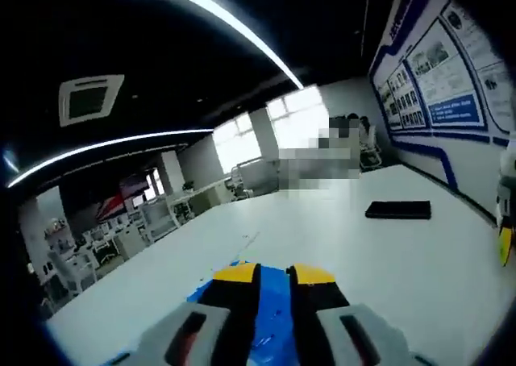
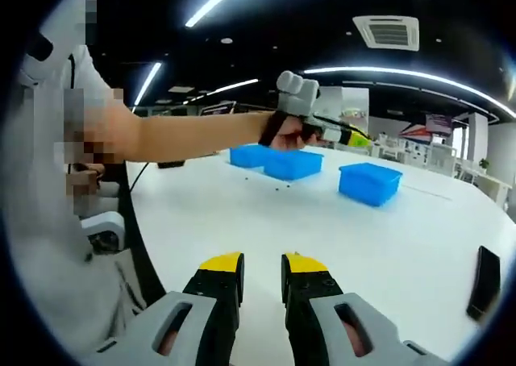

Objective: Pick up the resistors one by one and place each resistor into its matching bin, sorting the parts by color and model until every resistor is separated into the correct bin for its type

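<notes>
Desk (image 2: 266, 213), white and broad, carrying 3 blue bins in the right gripper view: far-left bin (image 2: 246, 155) at 11 o'clock, partly hidden behind the arm, middle bin (image 2: 293, 164) just right of it and touching or nearly so, right bin (image 2: 369, 182) at 1 o'clock, set apart. Spread in a row, probably 1 bin per resistor type, within easy reach of either hand. A few dark specks (image 2: 280, 185) on the desk in front of the middle bin, likely resistors, too small to tell color or model.

Above the middle bin, person's hand (image 2: 284, 132) reaching in from 9 o'clock with the left gripper (image 2: 361, 140), tip aimed toward 3 o'clock, poised over the bins as if for a drop or a pick. In the left gripper view, own jaws at 6 o'clock nearly closed, narrow dark slit between the yellow tips, blue bin (image 1: 274, 309) directly beneath; cannot tell whether anything sits in that slit.

Right gripper (image 2: 262, 263) at 6 o'clock, low over bare desk, jaws parted by a modest gap, holding nothing, touching nothing, seemingly waiting its turn.

Black phone-like slab (image 2: 482, 283) at 4 o'clock near the desk edge; the same kind of slab (image 1: 397, 210) at 3 o'clock in the left gripper view.
</notes>
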